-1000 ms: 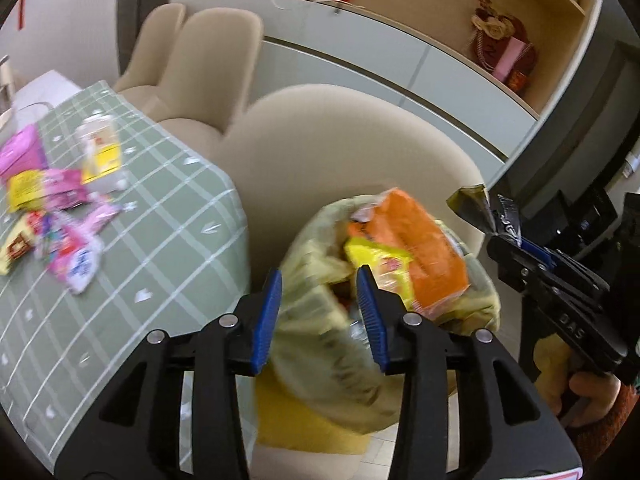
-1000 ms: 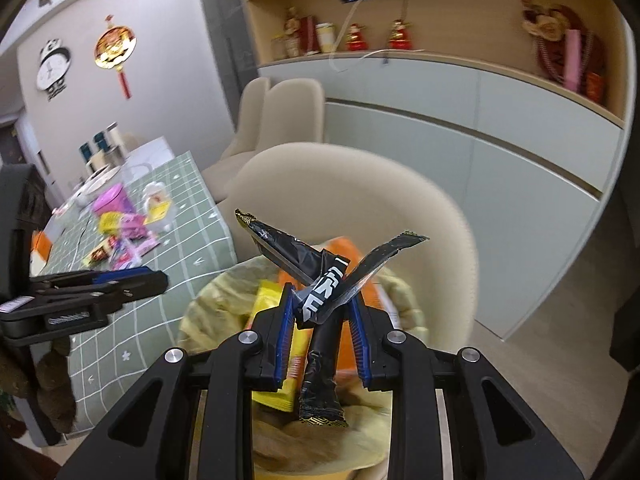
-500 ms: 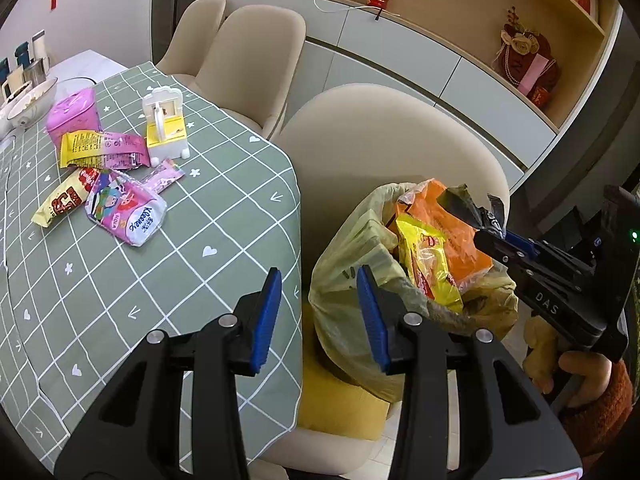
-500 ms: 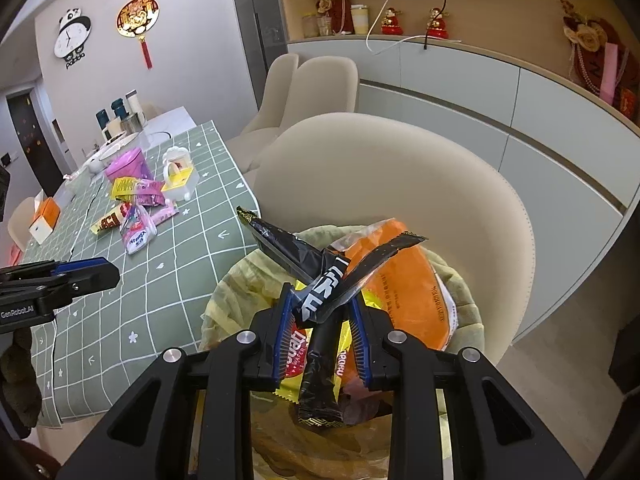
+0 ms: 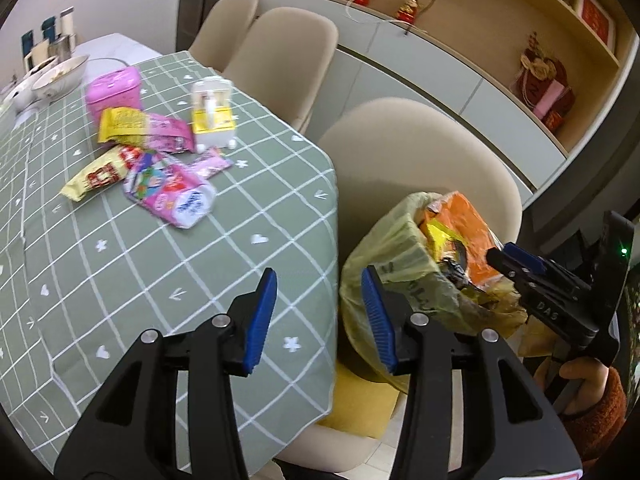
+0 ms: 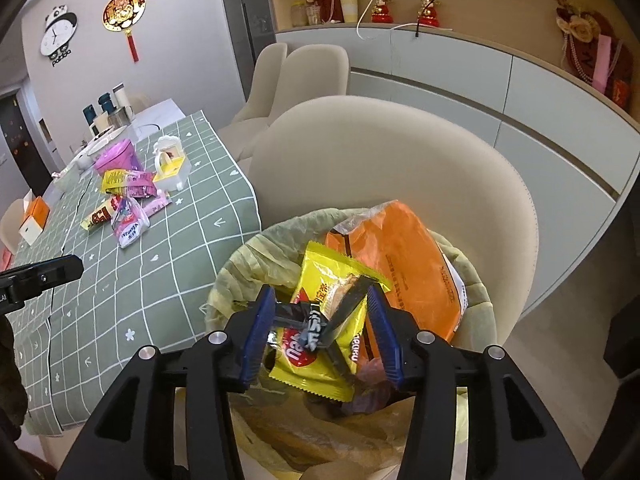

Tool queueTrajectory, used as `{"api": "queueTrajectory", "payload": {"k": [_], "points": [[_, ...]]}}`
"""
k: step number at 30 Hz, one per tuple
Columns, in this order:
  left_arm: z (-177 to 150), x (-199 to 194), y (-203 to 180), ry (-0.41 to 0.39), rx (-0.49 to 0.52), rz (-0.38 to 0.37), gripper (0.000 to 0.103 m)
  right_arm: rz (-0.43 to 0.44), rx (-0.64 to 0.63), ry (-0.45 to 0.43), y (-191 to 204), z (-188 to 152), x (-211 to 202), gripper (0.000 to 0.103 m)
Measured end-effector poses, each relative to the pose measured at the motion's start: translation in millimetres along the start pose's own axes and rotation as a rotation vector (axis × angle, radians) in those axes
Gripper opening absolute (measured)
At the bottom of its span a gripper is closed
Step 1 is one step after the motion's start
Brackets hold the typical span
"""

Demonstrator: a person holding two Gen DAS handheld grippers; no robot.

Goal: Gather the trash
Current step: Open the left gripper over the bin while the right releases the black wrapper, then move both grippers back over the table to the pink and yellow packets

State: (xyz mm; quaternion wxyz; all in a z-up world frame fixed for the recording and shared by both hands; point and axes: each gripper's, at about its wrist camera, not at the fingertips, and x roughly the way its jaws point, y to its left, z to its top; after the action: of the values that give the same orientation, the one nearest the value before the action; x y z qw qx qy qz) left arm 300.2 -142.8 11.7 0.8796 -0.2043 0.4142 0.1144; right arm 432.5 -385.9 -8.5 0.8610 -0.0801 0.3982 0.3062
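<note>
trash here is the black wrapper [image 6: 316,326], sitting low centre of the right wrist frame between the pads of my right gripper [image 6: 320,330], over the mouth of the bin bag [image 6: 256,252]. its jaws are opening; the wrapper looks loose, and i judge it's dropping onto the yellow packet [image 6: 320,368] and orange packet [image 6: 404,264] already in the bag. to do the drop well i'd keep the gripper centred over the opening, let the jaws go wide so the crumpled film doesn't cling to a pad, then lift clear without snagging the liner.

my left gripper [image 5: 318,316] is in the lower middle of its frame, jaws opening too, moderate gap, nothing between them, over the corner of the green tablecloth [image 5: 160,272]. i'd judge it's next up for the wrapper pile [image 5: 152,168], upper left of that frame.

left view shows the right gripper from the side at right edge plus the hand [image 5: 580,380] holding it; wrapper there is tiny, mostly hidden. right view alone shows the bag's contents and pad clearance.
</note>
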Motion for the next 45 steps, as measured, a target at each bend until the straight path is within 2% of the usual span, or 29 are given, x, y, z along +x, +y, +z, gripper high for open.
{"api": "queueTrajectory", "payload": {"k": [4, 8, 10, 12, 17, 20, 23, 28, 32, 34, 35, 37, 41, 43, 45], "points": [[-3.1, -14.8, 33.3, -0.026, -0.034, 0.026, 0.043, 0.012, -0.021, -0.038, 23.2, 11.3, -10.2, 0.046], [-3.3, -35.4, 83.3, -0.063, -0.079, 0.064, 0.044, 0.072, -0.041, -0.094, 63.5, 26.5, -16.0, 0.048], [-1.7, -45.2, 111.1, -0.085, -0.093, 0.086, 0.050, 0.105, -0.054, -0.111, 86.1, 31.1, -14.2, 0.057], [1.4, -51.4, 137.1, -0.098, -0.093, 0.095, 0.050, 0.135, -0.083, -0.127, 114.1, 35.0, -11.4, 0.057], [20.2, -46.2, 199.9, -0.084, -0.041, 0.062, 0.053, 0.158, -0.189, -0.031, 184.0, 39.5, 11.3, 0.057], [43.7, -33.6, 228.1, -0.088, -0.043, 0.018, 0.053, 0.140, -0.206, 0.002, 213.8, 39.5, 27.3, 0.057], [72.7, -11.4, 243.9, -0.110, -0.068, -0.004, 0.055, 0.075, -0.201, 0.028, 225.2, 35.0, 45.4, 0.057], [115.1, 52.8, 258.1, -0.076, -0.154, 0.001, 0.055, 0.033, -0.185, 0.068, 222.4, 29.9, 65.0, 0.057], [133.1, 91.0, 262.2, -0.038, -0.256, -0.020, 0.054, 0.020, -0.164, 0.077, 206.8, 28.5, 70.8, 0.057], [137.1, 96.5, 261.0, -0.028, -0.269, -0.041, 0.034, 0.036, -0.150, 0.083, 198.8, 29.8, 76.3, 0.057], [137.2, 95.1, 259.1, -0.029, -0.264, -0.053, 0.032, 0.054, -0.146, 0.085, 196.3, 30.8, 80.1, 0.057], [133.3, 82.2, 252.2, -0.045, -0.228, -0.054, 0.016, 0.069, -0.150, 0.088, 196.6, 33.4, 87.2, 0.057], [115.1, 50.6, 251.2, -0.026, -0.196, -0.074, 0.015, 0.095, -0.173, 0.099, 209.4, 42.7, 109.3, 0.057], [98.3, 28.9, 253.4, -0.026, -0.158, -0.044, 0.015, 0.121, -0.179, 0.104, 217.4, 46.3, 118.1, 0.057], [81.6, 14.6, 262.9, -0.011, -0.172, -0.030, 0.015, 0.151, -0.197, 0.102, 228.1, 50.8, 127.0, 0.057]]}}
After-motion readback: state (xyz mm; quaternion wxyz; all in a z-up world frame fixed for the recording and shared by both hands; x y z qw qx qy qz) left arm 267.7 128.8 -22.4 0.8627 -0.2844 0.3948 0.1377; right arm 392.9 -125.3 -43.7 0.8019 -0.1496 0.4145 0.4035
